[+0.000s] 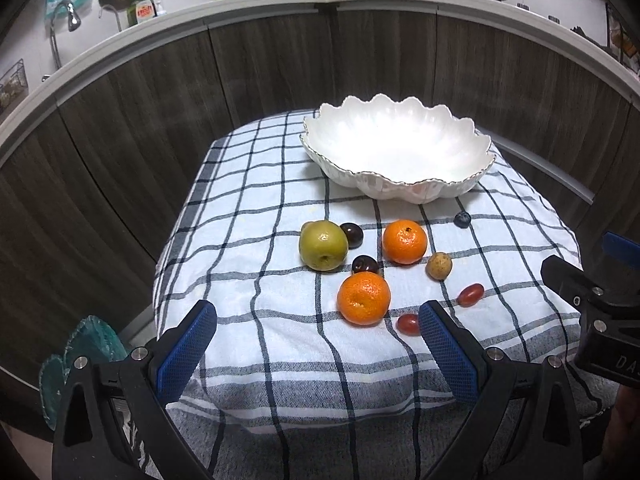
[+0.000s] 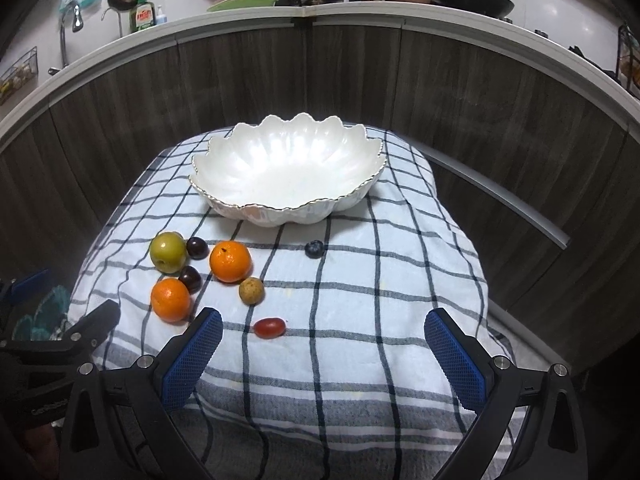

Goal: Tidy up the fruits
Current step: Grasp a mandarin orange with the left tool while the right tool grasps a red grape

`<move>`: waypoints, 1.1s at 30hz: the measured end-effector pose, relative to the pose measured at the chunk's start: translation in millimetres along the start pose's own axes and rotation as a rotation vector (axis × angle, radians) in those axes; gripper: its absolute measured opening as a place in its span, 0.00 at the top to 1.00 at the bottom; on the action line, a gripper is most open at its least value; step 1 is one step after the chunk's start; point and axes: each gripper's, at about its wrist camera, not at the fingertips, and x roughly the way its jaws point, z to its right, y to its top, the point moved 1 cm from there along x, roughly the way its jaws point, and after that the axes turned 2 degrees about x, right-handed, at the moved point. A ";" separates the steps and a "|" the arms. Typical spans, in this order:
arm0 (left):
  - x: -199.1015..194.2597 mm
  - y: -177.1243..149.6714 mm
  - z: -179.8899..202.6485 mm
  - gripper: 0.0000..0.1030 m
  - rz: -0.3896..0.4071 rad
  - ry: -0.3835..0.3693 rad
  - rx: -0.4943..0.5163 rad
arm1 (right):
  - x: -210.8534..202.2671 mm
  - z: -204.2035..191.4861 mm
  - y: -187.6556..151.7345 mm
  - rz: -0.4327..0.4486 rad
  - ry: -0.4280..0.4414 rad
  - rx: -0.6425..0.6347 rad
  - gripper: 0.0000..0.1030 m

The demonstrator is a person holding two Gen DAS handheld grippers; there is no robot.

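The white scalloped bowl [image 1: 396, 152] stands on the checked cloth [image 1: 280, 344] at its far end and holds nothing. All fruit lies on the cloth on the near side of the bowl.

Nearest the bowl: a green apple [image 1: 323, 245] to the near left, a dark plum [image 1: 352, 235] touching its right side, an orange [image 1: 404, 241] directly in front of the bowl, and a blueberry [image 1: 462, 219] alone off the bowl's near right. Farther from the bowl: a second dark plum [image 1: 365, 265], a small brown fruit [image 1: 439, 265] of a kind I cannot tell, and a second orange [image 1: 363, 298] just in front of the second plum. Farthest from the bowl lie two red grape tomatoes.

View differences: the left wrist view shows both tomatoes, one [image 1: 470, 294] clear on the cloth, the other [image 1: 408, 324] just beside the left gripper's right finger pad. The right wrist view shows only one tomato [image 2: 270, 327]; the other is hidden.

Left gripper [image 1: 316, 340]: jaws spread wide, holding nothing, above the cloth's near edge. Right gripper [image 2: 324, 344]: jaws likewise wide apart and unloaded; its body also shows at the right margin of the left wrist view.
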 end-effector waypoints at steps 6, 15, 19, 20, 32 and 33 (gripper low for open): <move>20.2 4.9 2.0 0.04 -0.034 -0.035 -0.013 | 14.5 -8.6 5.8 -0.017 0.023 -0.043 0.08; 40.4 5.4 8.3 0.10 -0.053 -0.050 0.013 | 43.9 -11.1 9.1 -0.072 0.059 -0.070 0.19; 50.0 5.2 9.8 0.18 -0.063 -0.055 0.031 | 54.7 -13.6 7.4 -0.094 0.083 -0.082 0.20; 52.5 4.9 10.5 0.20 -0.067 -0.059 0.036 | 56.7 -14.6 6.4 -0.098 0.088 -0.087 0.20; 69.7 -1.6 16.9 0.29 -0.093 -0.105 0.051 | 81.5 -24.9 -4.7 -0.158 0.127 -0.130 0.33; 71.0 -2.0 17.0 0.29 -0.094 -0.110 0.050 | 82.9 -25.4 -5.6 -0.162 0.131 -0.131 0.35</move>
